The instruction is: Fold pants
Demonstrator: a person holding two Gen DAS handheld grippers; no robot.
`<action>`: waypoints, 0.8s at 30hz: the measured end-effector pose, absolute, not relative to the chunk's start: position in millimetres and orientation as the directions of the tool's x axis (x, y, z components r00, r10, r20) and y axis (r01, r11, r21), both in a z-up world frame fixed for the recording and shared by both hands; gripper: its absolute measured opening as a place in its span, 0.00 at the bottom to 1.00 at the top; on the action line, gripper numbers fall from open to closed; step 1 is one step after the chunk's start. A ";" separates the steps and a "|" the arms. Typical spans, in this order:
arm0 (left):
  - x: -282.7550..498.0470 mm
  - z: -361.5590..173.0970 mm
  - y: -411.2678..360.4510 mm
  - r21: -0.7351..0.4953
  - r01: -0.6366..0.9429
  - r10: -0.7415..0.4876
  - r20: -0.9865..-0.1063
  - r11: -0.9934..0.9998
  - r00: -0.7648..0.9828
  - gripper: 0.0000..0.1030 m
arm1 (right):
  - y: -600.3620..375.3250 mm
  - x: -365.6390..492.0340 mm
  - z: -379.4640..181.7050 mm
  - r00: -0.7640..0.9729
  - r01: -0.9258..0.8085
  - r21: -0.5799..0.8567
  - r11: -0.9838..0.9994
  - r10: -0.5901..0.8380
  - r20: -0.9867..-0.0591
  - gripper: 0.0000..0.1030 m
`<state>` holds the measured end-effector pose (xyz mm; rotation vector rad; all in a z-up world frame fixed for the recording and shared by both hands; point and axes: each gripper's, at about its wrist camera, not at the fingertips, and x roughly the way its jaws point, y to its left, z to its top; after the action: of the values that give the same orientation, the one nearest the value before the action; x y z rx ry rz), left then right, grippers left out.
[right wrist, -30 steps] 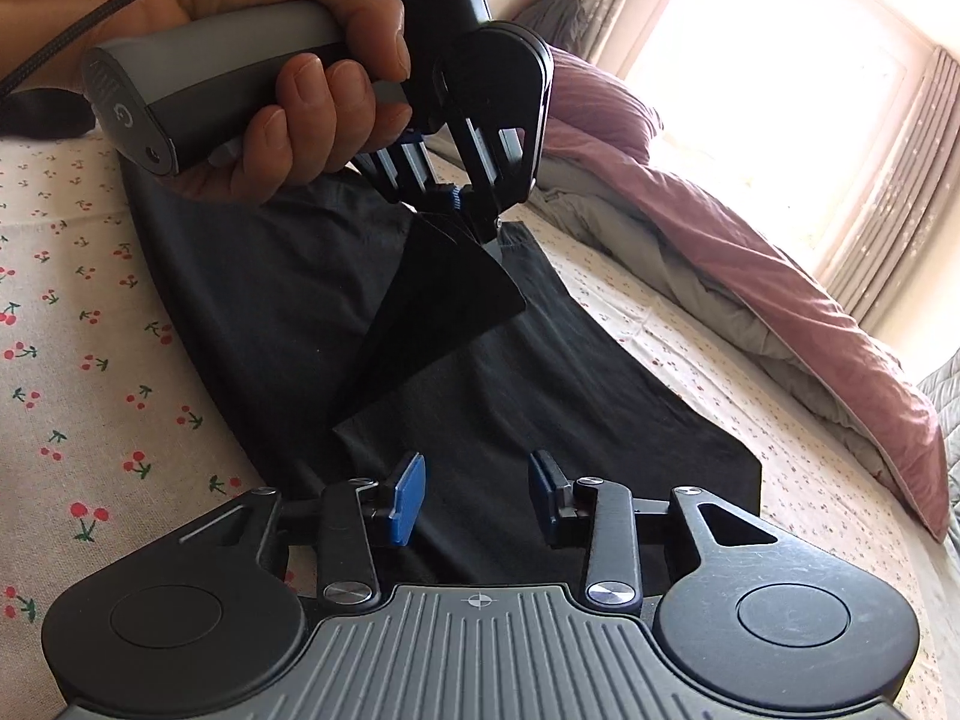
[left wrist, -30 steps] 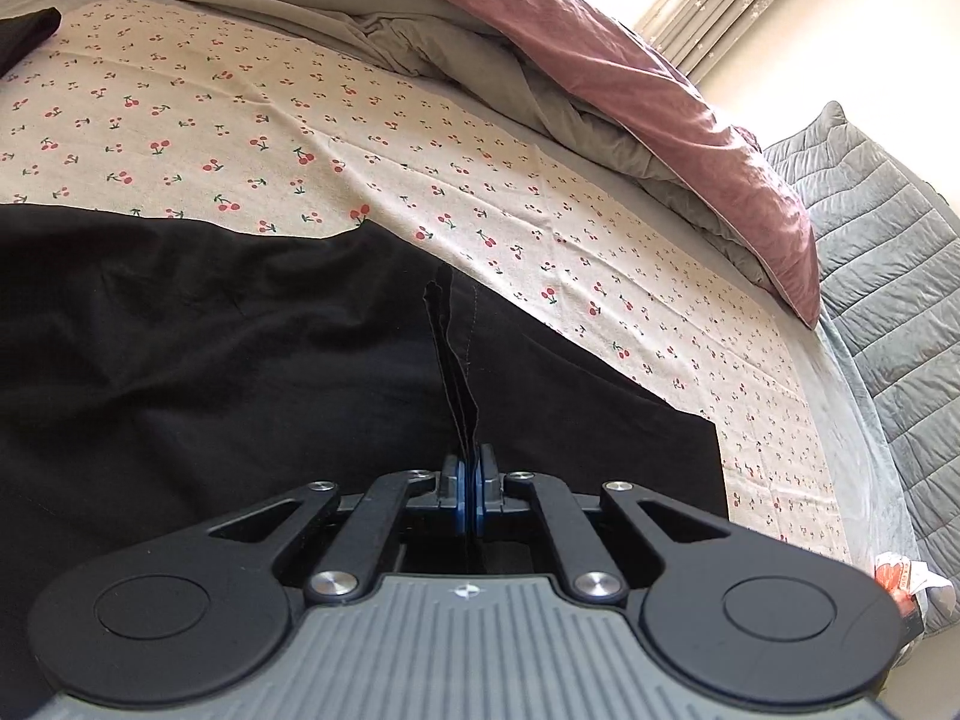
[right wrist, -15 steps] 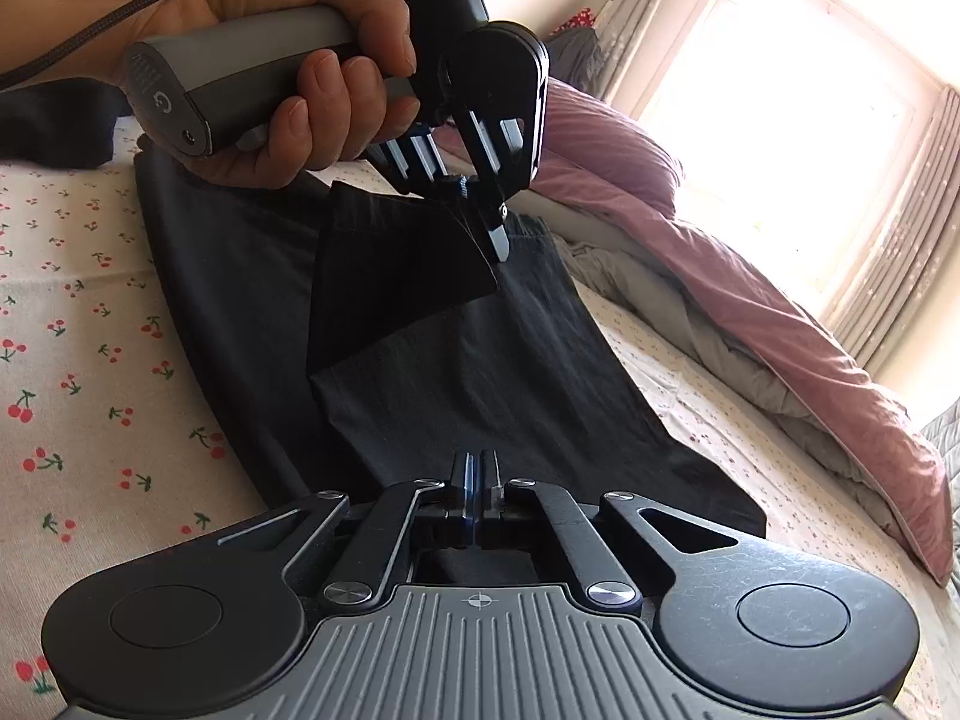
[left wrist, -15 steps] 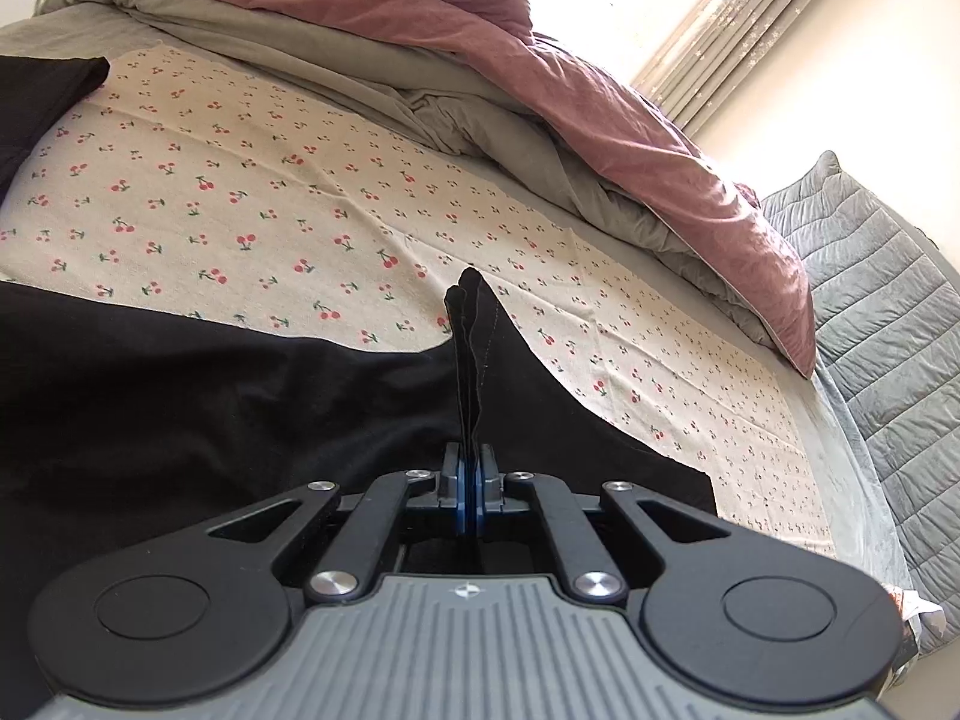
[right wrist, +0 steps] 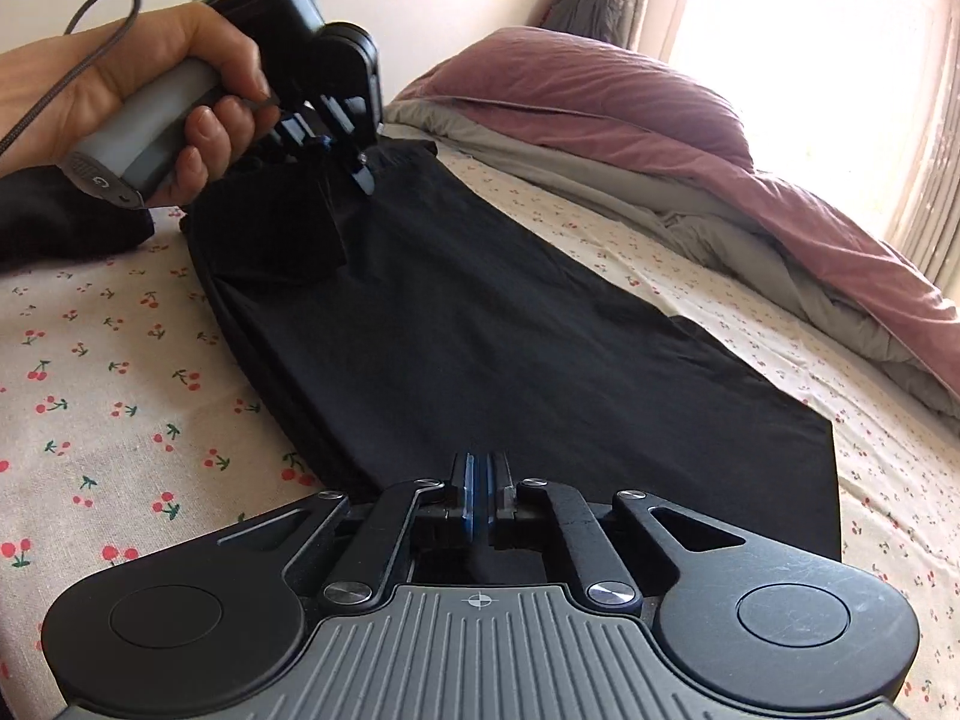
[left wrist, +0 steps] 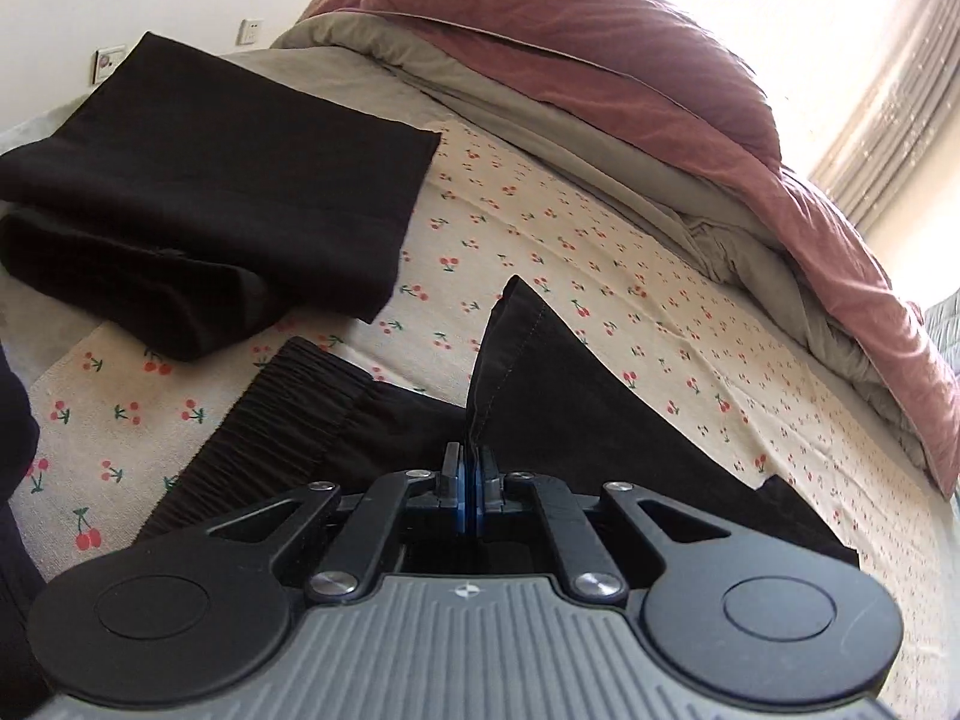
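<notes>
Black pants [right wrist: 480,330] lie lengthwise on the cherry-print sheet [right wrist: 120,360]. My left gripper [left wrist: 471,480] is shut on a hemmed corner of the pants [left wrist: 522,354], which stands up between its pads just beside the gathered waistband [left wrist: 282,408]. In the right wrist view a hand [right wrist: 150,72] holds that left gripper [right wrist: 360,171] over the far end of the pants, with a flap of cloth hanging from it. My right gripper [right wrist: 478,504] sits at the near end; its jaws are opening slightly, and the pads still pinch black cloth.
A folded pile of black clothes [left wrist: 210,180] lies at the far left of the bed. A mauve and grey duvet [left wrist: 600,60] is bunched along the far side under a bright window [right wrist: 810,30]. A wall socket [left wrist: 249,30] shows behind the pile.
The left gripper carried the hem corner along the pants to the waistband, and the folded pile came into view. The right gripper, open a second ago, closed on the near cloth.
</notes>
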<state>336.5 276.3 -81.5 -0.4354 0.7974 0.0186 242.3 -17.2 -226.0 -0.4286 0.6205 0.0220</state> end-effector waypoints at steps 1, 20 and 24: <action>335.0 -81.1 282.7 -0.371 -0.189 -0.137 -0.694 0.909 0.707 0.04 | -19.1 245.6 -226.5 0.807 -0.144 -0.359 0.922 -0.101 -0.582 0.07; 327.7 -81.2 300.0 -0.377 -0.197 -0.126 -0.679 0.905 0.723 0.04 | -39.0 253.0 -217.6 0.766 -0.102 -0.197 0.975 -0.049 -0.641 0.08; 328.8 -84.6 301.7 -0.381 -0.203 -0.127 -0.683 0.902 0.719 0.04 | -35.3 251.7 -216.0 0.770 -0.111 -0.194 0.975 -0.040 -0.637 0.08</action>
<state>328.8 301.7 -84.6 -0.4555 0.7736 0.0435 251.7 -35.3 -216.0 -0.2269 0.6930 0.0387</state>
